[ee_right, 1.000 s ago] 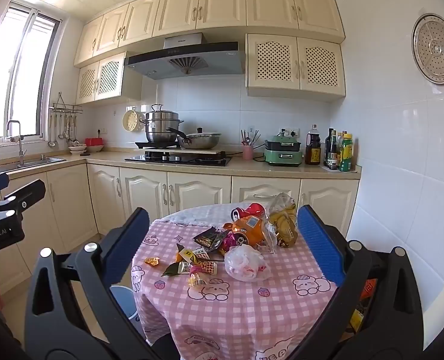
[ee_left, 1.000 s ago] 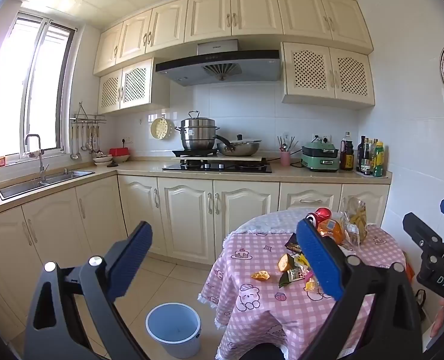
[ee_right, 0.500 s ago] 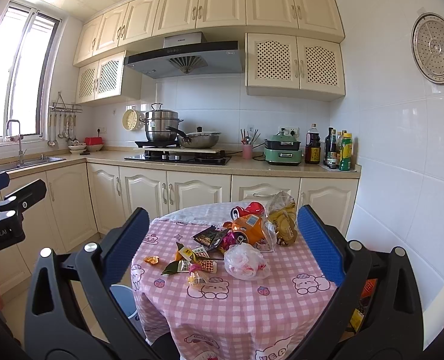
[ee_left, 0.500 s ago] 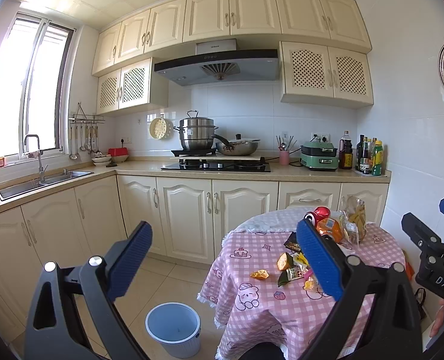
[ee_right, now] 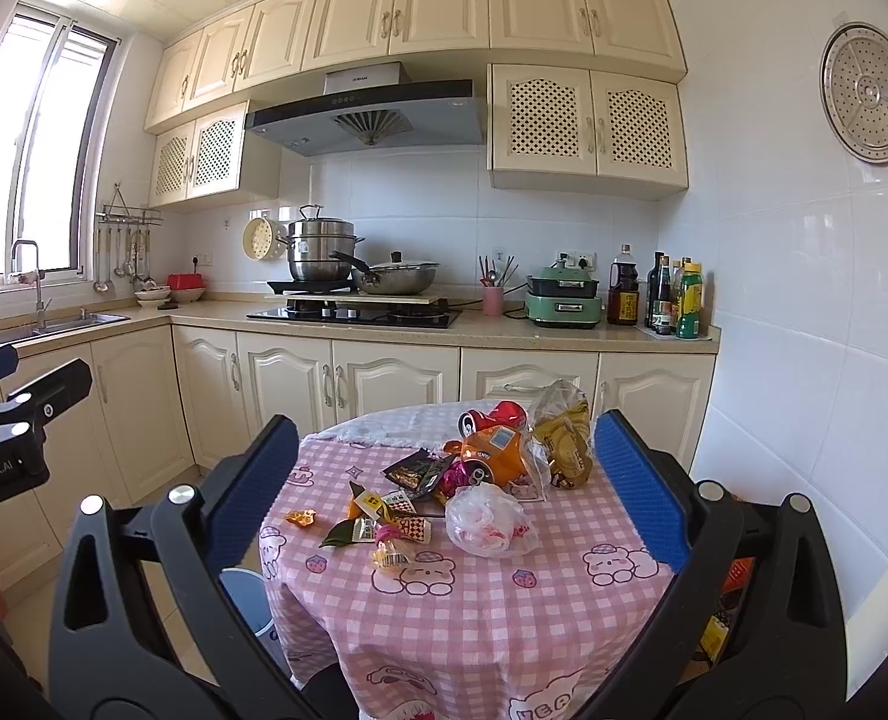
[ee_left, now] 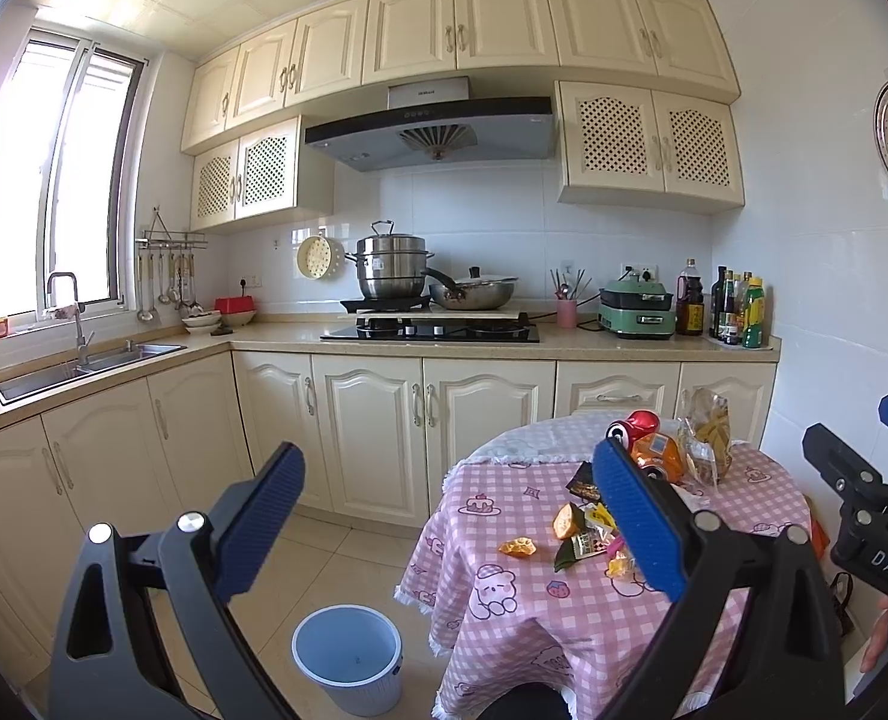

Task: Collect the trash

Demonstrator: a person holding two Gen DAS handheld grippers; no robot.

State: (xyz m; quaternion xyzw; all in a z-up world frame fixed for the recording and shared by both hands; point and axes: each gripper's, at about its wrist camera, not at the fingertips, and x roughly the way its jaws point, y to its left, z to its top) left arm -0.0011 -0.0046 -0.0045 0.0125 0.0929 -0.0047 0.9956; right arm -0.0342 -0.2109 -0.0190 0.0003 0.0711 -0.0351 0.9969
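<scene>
A: Right wrist view, read left to right: the left gripper [ee_right: 0,414] is seen only in part at the frame edge, the white bin [ee_right: 252,600] is glimpsed on the floor beside the table [ee_right: 474,630], and the litter is gathered on the far half of the pink checked cloth. Nothing is held; the right gripper [ee_right: 444,480] is spread wide and empty.

B: And in the left wrist view?

A: The left gripper [ee_left: 450,516] is likewise wide apart and empty, above the bin [ee_left: 348,660].

B: How is the litter expected to handle?

A: The orange peel scrap [ee_right: 300,518] and the snack wrappers [ee_right: 405,525] are judged light, thin and slippery; they are best pinched at a raised edge. The crumpled plastic bag [ee_right: 489,521] is soft and can be gripped at its bunched top. The red can [ee_right: 495,417] is stiff, light and apt to roll.

B: Room for moving?

A: The near half of the cloth is bare, so an approach from the front is allowed. The table's left rim overhangs near the bin; the wall stands close on the right.
</scene>
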